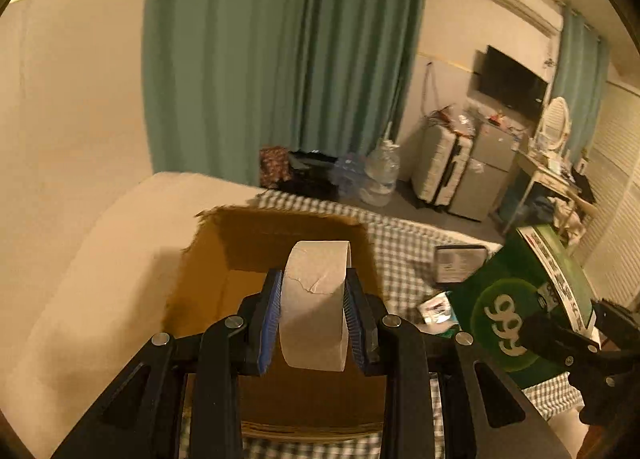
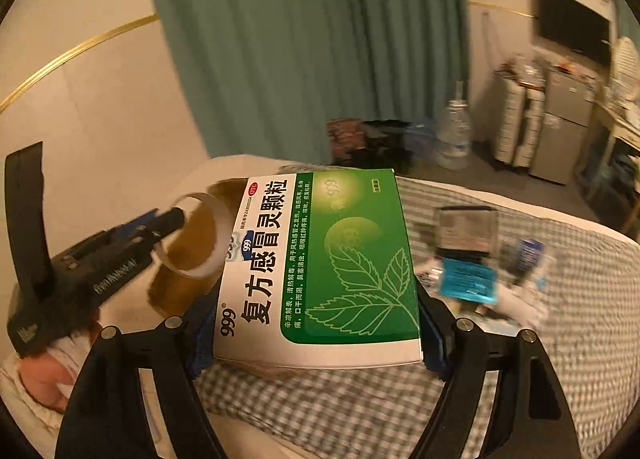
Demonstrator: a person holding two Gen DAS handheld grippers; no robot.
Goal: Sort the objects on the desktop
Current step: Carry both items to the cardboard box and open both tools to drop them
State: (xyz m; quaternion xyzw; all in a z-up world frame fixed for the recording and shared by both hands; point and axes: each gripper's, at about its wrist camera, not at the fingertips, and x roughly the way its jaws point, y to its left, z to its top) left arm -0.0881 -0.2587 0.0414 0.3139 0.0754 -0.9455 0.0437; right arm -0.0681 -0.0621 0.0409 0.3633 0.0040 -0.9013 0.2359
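Note:
My left gripper (image 1: 313,291) is shut on a roll of beige tape (image 1: 314,299) and holds it above an open brown cardboard box (image 1: 256,243). The left gripper (image 2: 168,231) and its tape roll (image 2: 200,235) also show at the left of the right wrist view, over the cardboard box (image 2: 180,283). My right gripper (image 2: 316,323) is shut on a green and white medicine box (image 2: 328,263), held above the checked cloth. The medicine box (image 1: 520,299) shows at the right of the left wrist view, right of the cardboard box.
A checked cloth (image 2: 360,411) covers the surface. On it lie a dark flat box (image 2: 466,229), a blue packet (image 2: 468,279) and other small items. A dark flat box (image 1: 458,263) lies beyond the medicine box. Green curtains, suitcases and water bottles stand behind.

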